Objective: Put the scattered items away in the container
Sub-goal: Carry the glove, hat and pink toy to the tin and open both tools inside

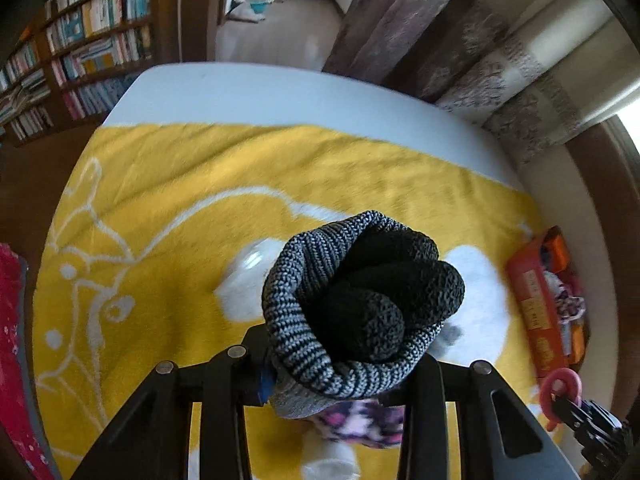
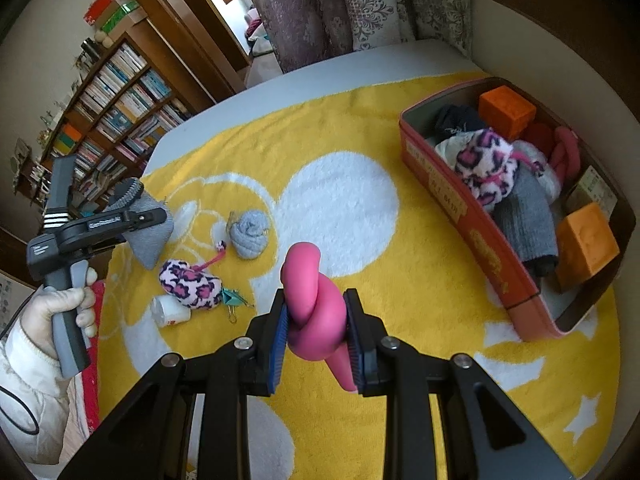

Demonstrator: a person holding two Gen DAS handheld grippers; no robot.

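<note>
My left gripper (image 1: 340, 376) is shut on a grey-and-black striped rolled sock (image 1: 360, 300) and holds it above the yellow blanket (image 1: 180, 200); it also shows in the right wrist view (image 2: 132, 216) at the left. My right gripper (image 2: 316, 336) is shut on a pink knotted toy (image 2: 316, 312), lifted over the blanket (image 2: 420, 320). The red tin container (image 2: 480, 248) at the right holds socks, orange blocks and a pink leopard sock. On the blanket lie a grey rolled sock (image 2: 250, 232), a pink leopard sock (image 2: 192, 284), a white cup (image 2: 170, 312) and a teal clip (image 2: 236, 298).
The blanket covers a grey bed or table. Bookshelves (image 2: 120, 120) stand at the left and patterned curtains (image 2: 340, 0) at the back. The container also shows at the right edge of the left wrist view (image 1: 540, 300), with the pink toy (image 1: 560, 388) near it.
</note>
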